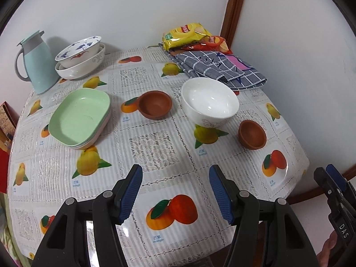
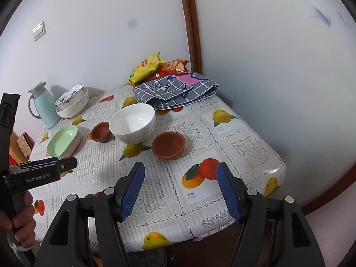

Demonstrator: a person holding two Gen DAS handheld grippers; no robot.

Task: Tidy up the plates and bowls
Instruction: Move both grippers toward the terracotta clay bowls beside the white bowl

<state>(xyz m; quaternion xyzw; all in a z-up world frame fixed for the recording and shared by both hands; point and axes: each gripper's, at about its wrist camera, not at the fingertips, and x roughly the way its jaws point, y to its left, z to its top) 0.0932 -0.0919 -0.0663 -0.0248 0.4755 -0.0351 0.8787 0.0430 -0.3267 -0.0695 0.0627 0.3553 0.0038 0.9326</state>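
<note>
bowls sit untouched on the table (image 1: 155,155); left hand-held gripper (image 1: 175,192) and right hand-held gripper (image 2: 180,191) both gape empty.

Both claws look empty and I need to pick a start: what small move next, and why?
Probably ease the right claw forward to the nearer brown clay bowl. It lies straight ahead of the open claw, loose and apart from the white bowl, and could later nest in the matching brown bowl. The left claw is open too, holding nothing.
</note>
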